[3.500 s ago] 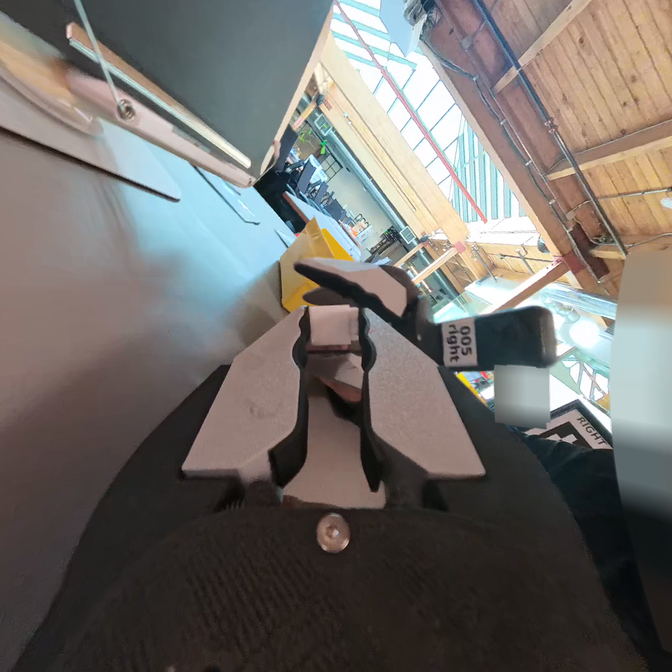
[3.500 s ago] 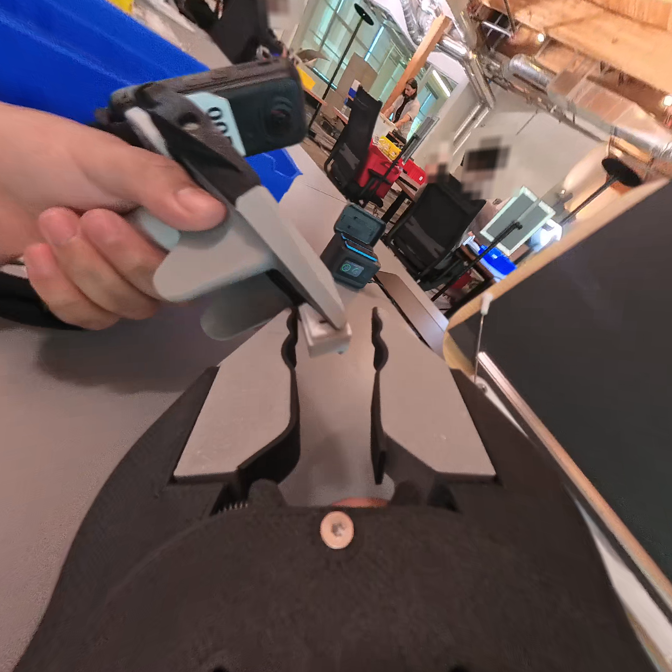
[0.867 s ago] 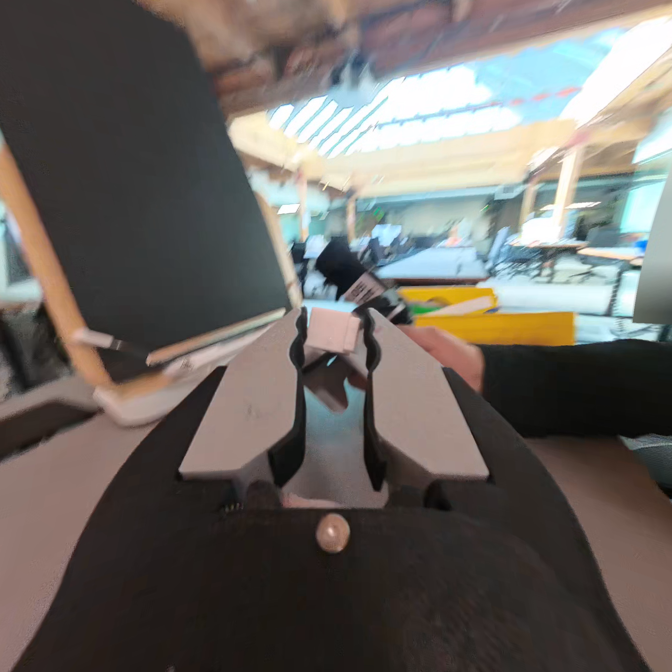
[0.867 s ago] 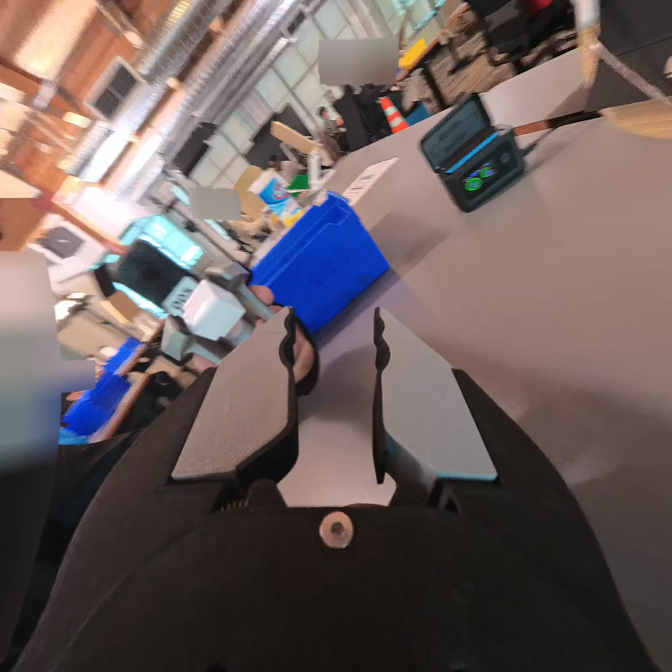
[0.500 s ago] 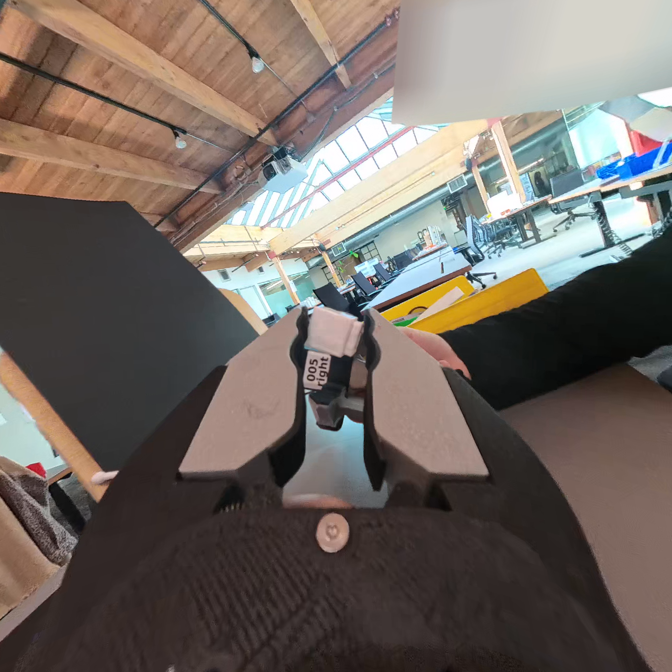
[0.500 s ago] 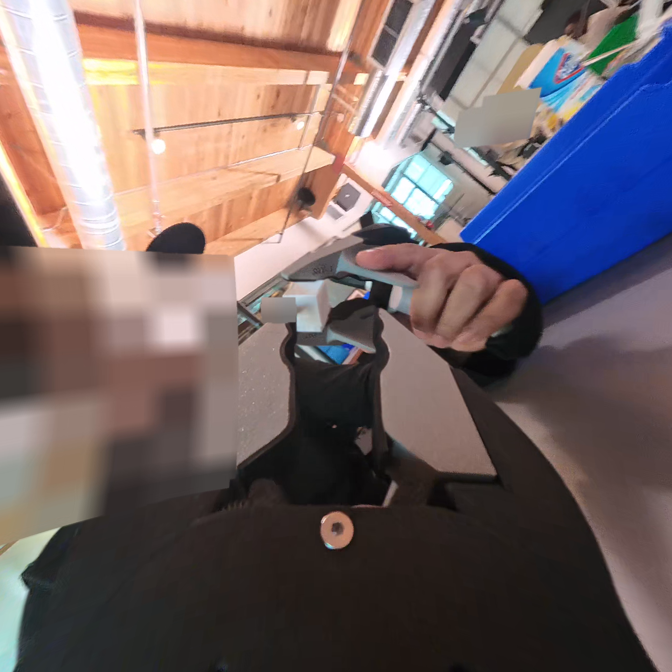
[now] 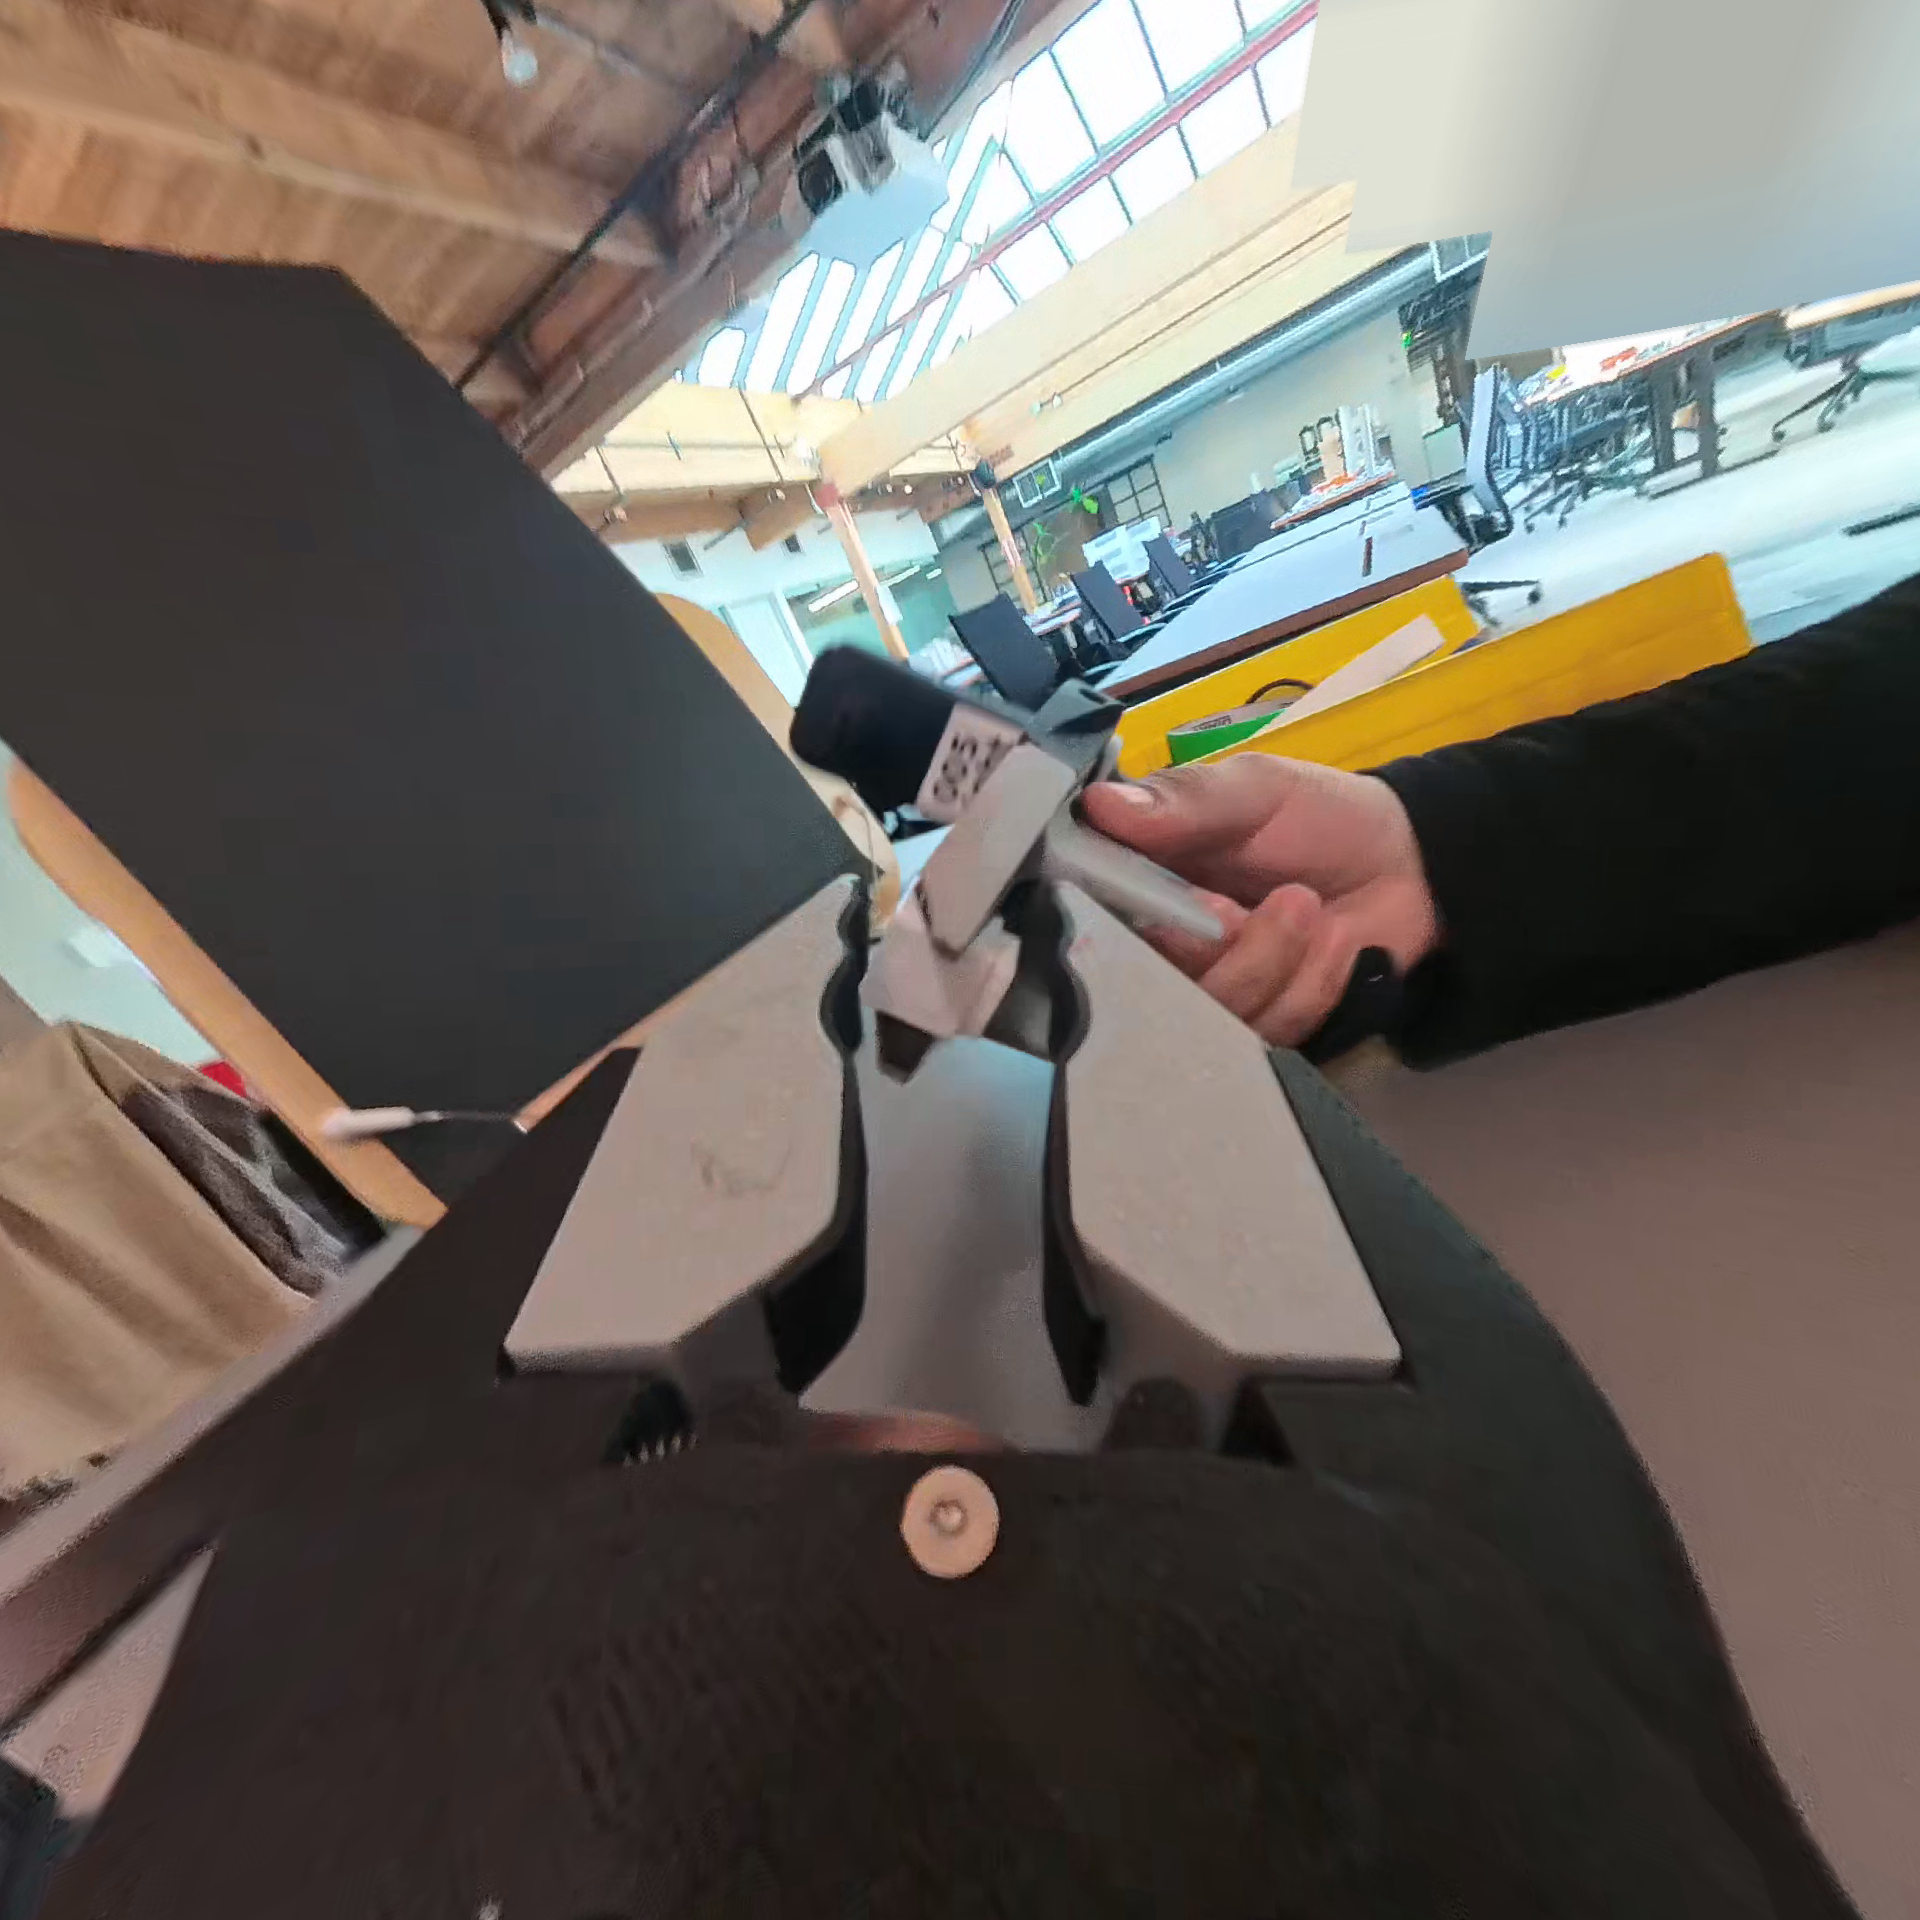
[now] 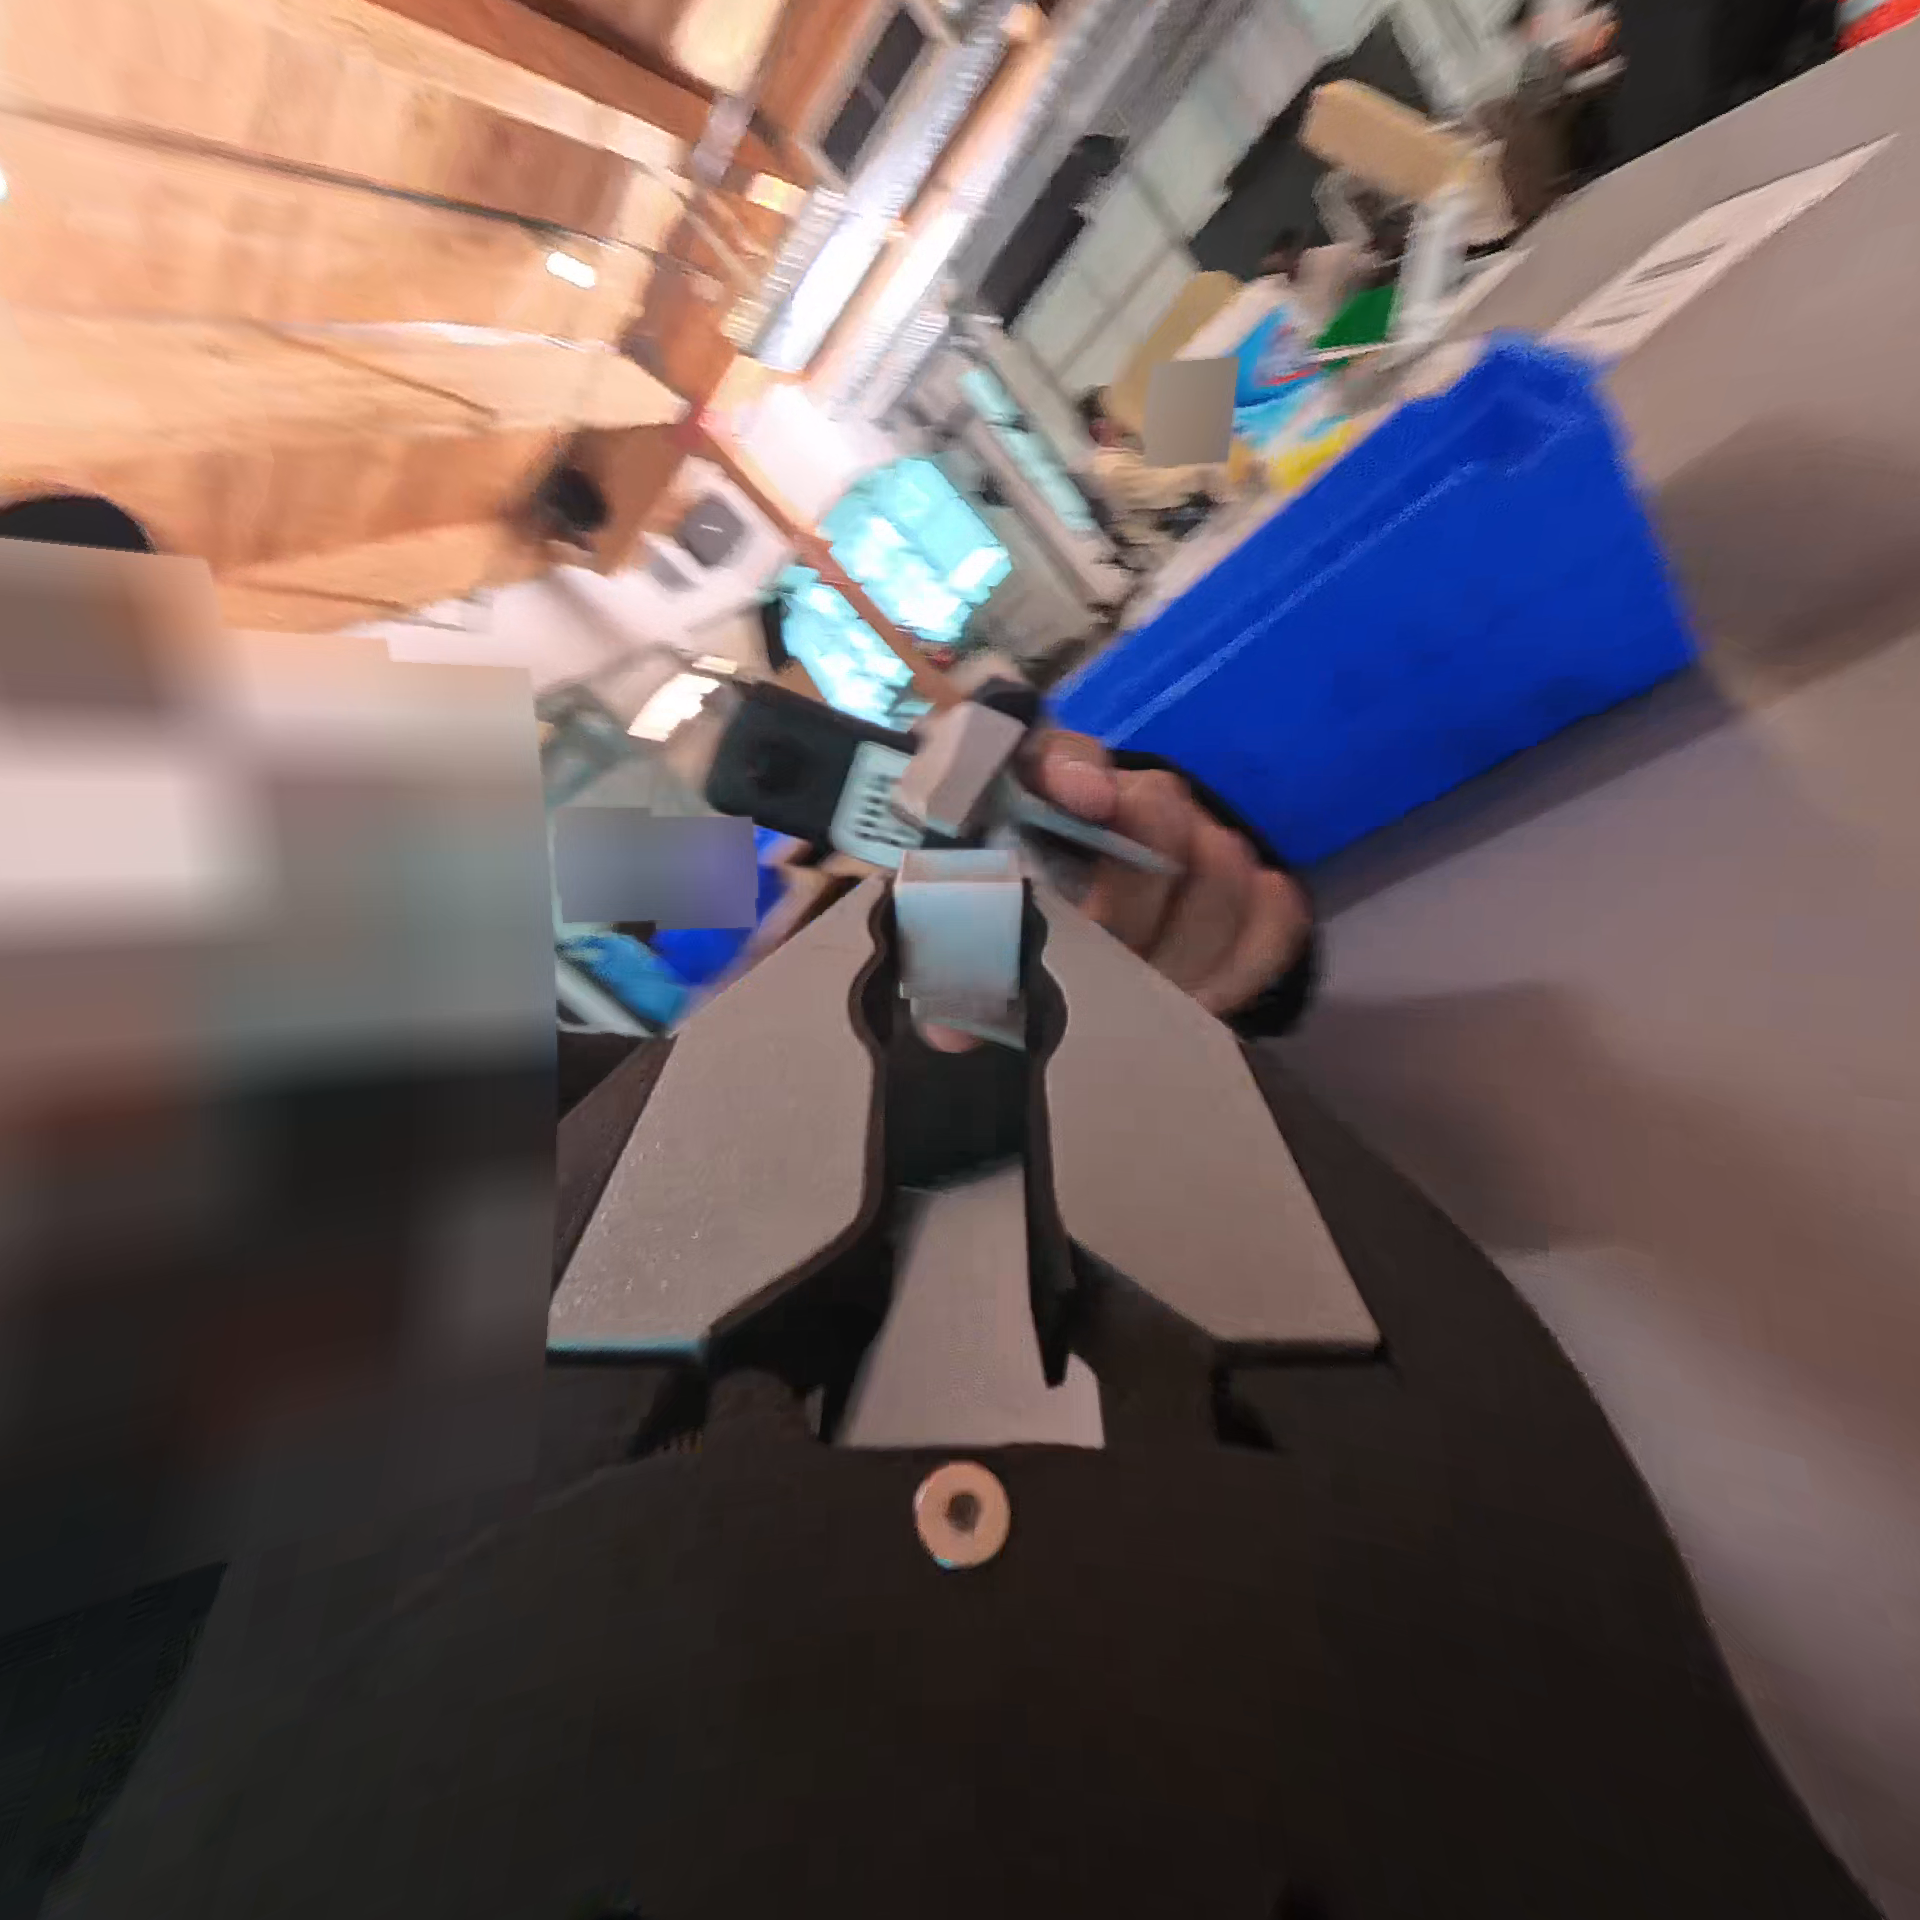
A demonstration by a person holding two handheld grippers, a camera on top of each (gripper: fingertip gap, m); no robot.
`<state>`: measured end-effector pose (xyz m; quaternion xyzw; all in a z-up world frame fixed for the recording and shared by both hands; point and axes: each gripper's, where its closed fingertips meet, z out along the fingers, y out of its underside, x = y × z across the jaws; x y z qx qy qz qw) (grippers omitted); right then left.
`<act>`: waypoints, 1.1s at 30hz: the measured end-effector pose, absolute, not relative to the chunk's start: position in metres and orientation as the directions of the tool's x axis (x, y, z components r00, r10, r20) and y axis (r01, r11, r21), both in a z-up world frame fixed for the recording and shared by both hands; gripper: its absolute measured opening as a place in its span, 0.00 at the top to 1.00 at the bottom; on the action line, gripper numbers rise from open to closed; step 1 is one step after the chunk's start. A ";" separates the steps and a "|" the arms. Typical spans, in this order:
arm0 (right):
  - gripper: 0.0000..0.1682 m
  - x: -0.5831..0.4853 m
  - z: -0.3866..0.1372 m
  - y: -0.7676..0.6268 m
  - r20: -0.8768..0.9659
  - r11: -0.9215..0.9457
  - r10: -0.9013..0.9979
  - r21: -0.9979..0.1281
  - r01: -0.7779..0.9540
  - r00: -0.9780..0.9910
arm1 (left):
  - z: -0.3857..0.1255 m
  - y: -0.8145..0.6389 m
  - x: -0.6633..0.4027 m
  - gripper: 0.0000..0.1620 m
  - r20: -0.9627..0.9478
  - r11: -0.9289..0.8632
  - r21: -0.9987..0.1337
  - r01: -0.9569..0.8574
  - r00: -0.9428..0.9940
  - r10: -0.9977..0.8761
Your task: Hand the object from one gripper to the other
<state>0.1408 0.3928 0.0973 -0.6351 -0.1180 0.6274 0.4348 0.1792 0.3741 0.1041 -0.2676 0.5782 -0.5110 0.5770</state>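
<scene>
The object is a small white block (image 8: 956, 914). My right gripper (image 8: 958, 935) is shut on it, with the block pinched between both fingertips. The left gripper (image 8: 966, 790) shows blurred just beyond the block, held in a hand. In the left wrist view the block (image 7: 925, 987) sits between the tips of my left gripper (image 7: 956, 977), with a small gap on each side, so the left jaws stand open. One grey finger (image 7: 987, 842) of the right gripper lies over the block, held by a hand (image 7: 1278, 883) in a black sleeve.
Both grippers are above a grey table (image 7: 1662, 1195). A blue bin (image 8: 1403, 644) stands behind the left hand. A yellow bin (image 7: 1455, 675) stands behind the right hand. A black board with a wooden rim (image 7: 364, 675) rises at the left.
Half a second ago my left gripper was shut on the block and the right was open nearby. Now the right is shut on the block and the left jaws have parted.
</scene>
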 end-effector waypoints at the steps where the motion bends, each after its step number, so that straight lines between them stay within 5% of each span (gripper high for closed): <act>1: 0.89 0.147 0.089 0.400 -0.649 -0.544 0.692 -0.757 -0.362 0.317 | 0.103 0.376 0.178 0.78 -0.343 0.285 -0.923 0.257 -0.216 -0.914; 4: 0.89 0.174 0.070 0.415 -0.346 -0.355 0.641 -0.925 -0.135 0.685 | 0.105 0.395 0.178 0.76 -0.153 0.115 -0.977 0.178 -0.223 -0.963; 7: 0.89 0.198 0.062 0.423 0.011 -0.236 0.513 -0.959 0.154 0.858 | 0.097 0.414 0.184 0.79 0.081 -0.098 -0.993 0.068 -0.214 -0.973; 12: 0.89 0.210 0.058 0.426 0.541 -0.143 0.317 -0.785 0.603 0.779 | 0.066 0.424 0.197 0.75 0.345 -0.327 -0.937 -0.121 -0.191 -0.919; 16: 0.89 0.196 0.049 0.426 0.729 -0.129 0.284 -0.615 0.778 0.623 | 0.060 0.414 0.200 0.72 0.455 -0.424 -0.889 -0.171 -0.238 -0.858; 19: 0.89 0.189 0.043 0.427 0.765 -0.130 0.290 -0.563 0.816 0.575 | 0.049 0.405 0.204 0.72 0.438 -0.387 -0.893 -0.230 -0.244 -0.865; 22: 0.89 0.187 0.034 0.429 0.789 -0.144 0.292 -0.522 0.841 0.540 | 0.044 0.404 0.204 0.88 0.351 -0.297 -0.926 -0.233 -0.237 -0.906; 25: 0.85 0.186 0.025 0.430 0.766 -0.156 0.325 -0.534 0.831 0.554 | 0.034 0.410 0.204 0.89 0.225 -0.167 -0.950 -0.265 -0.204 -0.953; 30: 0.73 0.185 0.026 0.422 0.375 -0.248 0.484 -0.808 0.535 0.791 | 0.056 0.432 0.200 0.89 -0.117 0.125 -0.985 -0.118 -0.069 -0.991; 33: 0.69 0.185 0.038 0.415 0.018 -0.337 0.557 -0.909 0.245 0.830 | 0.067 0.443 0.197 0.89 -0.402 0.395 -0.914 -0.086 0.077 -0.913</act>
